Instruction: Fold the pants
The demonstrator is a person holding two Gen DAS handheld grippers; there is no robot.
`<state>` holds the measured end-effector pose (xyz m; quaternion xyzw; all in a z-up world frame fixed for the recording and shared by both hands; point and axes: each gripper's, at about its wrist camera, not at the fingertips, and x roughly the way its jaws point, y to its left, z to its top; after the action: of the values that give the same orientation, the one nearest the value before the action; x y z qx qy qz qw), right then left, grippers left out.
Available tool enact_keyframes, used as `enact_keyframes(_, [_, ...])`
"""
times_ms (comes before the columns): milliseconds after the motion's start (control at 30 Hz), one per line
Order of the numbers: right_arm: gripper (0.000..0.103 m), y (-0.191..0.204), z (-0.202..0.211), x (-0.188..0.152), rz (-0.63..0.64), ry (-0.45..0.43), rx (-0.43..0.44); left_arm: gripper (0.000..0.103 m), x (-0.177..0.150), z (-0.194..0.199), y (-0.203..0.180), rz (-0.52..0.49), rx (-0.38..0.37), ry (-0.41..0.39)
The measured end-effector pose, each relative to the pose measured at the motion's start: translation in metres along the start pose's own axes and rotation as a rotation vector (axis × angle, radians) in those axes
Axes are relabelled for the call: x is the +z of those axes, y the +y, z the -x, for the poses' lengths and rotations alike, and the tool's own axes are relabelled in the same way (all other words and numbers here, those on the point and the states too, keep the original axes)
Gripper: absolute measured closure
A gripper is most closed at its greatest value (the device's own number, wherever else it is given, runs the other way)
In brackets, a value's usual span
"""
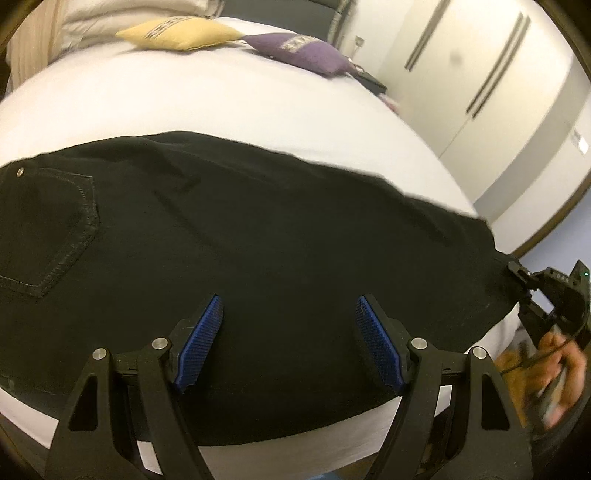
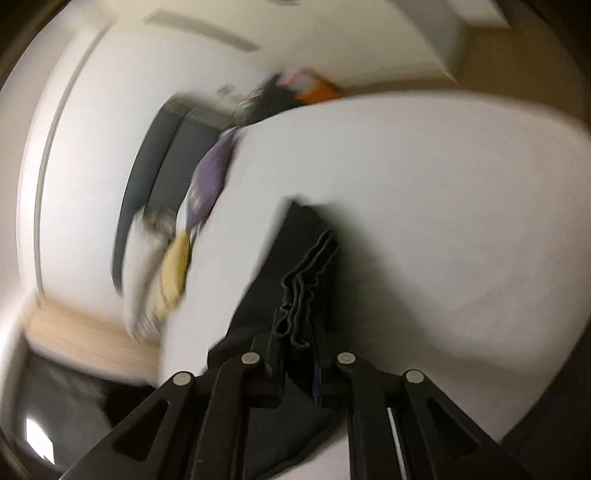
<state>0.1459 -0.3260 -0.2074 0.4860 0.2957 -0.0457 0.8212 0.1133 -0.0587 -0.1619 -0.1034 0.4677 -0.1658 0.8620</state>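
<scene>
**Mia:** So, what is right up close?

**Ben:** Closest is the left gripper (image 1: 288,341). Its two blue pads (image 1: 201,341) are spread wide apart, and nothing is between them. It hangs just over the near edge of the pants (image 1: 258,236).

**Mia:** And the other one?

**Ben:** The right gripper (image 2: 299,350) is pinched tight on the pants. In its own view you can see a bunch of black cloth edges squeezed between the fingers. From the left view it sits at the far right end of the pants, with the hand (image 1: 561,373) behind it.

**Mia:** Where are the pants?

**Ben:** They lie on the bed (image 1: 221,110), spread flat across the white sheet. They look like one long dark band. A back pocket (image 1: 48,236) shows at the left end, so that is the top part. The right gripper has the other end.

**Mia:** Are they folded yet?

**Ben:** I think partly. The band looks narrow, and the pinched end shows a few layers, so the legs may be laid one on the other. I can't be sure. The long way is not folded yet. My guess is that the leg end must be brought over to the pocket end, and maybe one more fold after that.

**Mia:** What is farther back?

**Ben:** A yellow pillow (image 1: 181,33) and a purple pillow (image 1: 299,51) near the head of the bed. Behind those are white closet doors (image 1: 480,74). The right view is very blurry, so I can't tell much more.
</scene>
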Motion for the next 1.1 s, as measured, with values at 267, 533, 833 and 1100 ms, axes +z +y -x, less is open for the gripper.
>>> enact_keyframes(267, [0.091,0.16,-0.08,-0.139,0.788,0.277,-0.042,0.014,0.043,-0.013,0.038,0.21,-0.191,0.091])
enact_keyframes(533, [0.091,0.164,-0.075,-0.162,0.953,0.241,-0.082,0.005,0.069,-0.053,0.034,0.306,-0.335,0.228])
enact_keyframes(833, [0.091,0.172,-0.05,-0.191,1.133,0.134,-0.092,0.006,0.094,-0.076,-0.015,0.164,-0.352,0.321])
enact_keyframes(1100, [0.091,0.174,-0.043,-0.198,1.164,0.128,-0.091,0.091,0.09,-0.075,-0.03,0.118,-0.399,0.358])
